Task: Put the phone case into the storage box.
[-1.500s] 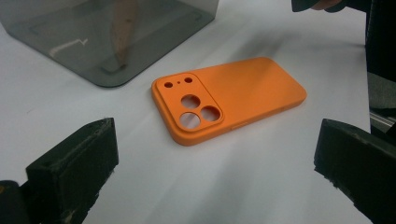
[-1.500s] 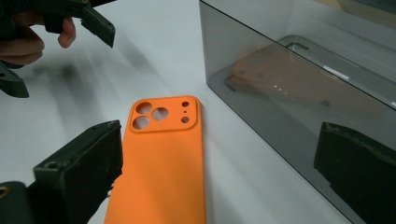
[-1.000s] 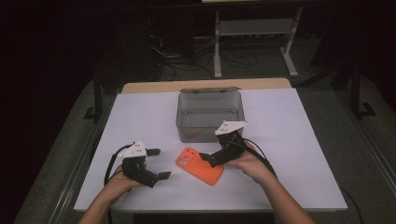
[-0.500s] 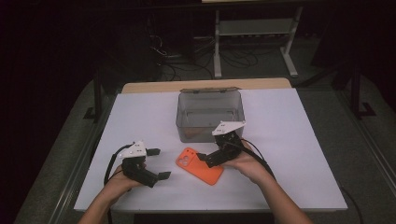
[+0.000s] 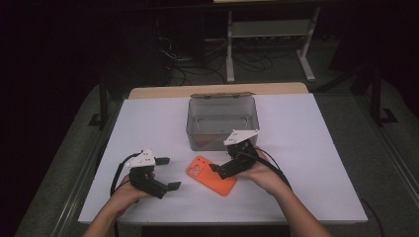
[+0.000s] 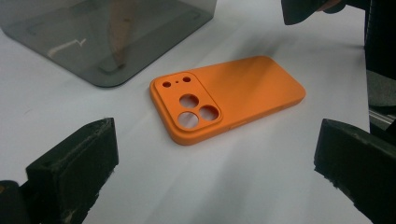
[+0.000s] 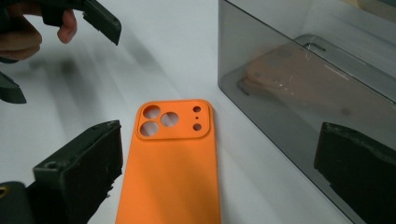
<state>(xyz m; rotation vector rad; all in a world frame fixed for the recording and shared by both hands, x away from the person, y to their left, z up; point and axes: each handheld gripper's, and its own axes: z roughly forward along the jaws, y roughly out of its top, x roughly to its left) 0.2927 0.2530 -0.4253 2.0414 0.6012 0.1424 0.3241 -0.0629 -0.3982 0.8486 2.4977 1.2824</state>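
An orange phone case [image 5: 211, 175] lies back-up on the white table, camera holes toward the grey box. My right gripper [image 5: 225, 160] hovers at its right end, open, the case [image 7: 173, 163] lying below and between the spread jaws, which are not touching it. My left gripper [image 5: 168, 173] rests to the left of the case, open and holding nothing. In the left gripper view the case [image 6: 229, 98] lies ahead of the wide jaws, with the left gripper [image 6: 215, 172] a short way from it.
A translucent grey box [image 5: 222, 121] stands just behind the case, close to the right gripper's far jaw [image 7: 303, 93]. A pale peach phone case [image 7: 299, 79] lies inside it. Bare white table spreads to both sides; a dark floor with a shelf frame [image 5: 267, 29] lies beyond.
The right gripper has edged slightly left toward the orange case. The case and the left gripper have stayed put.
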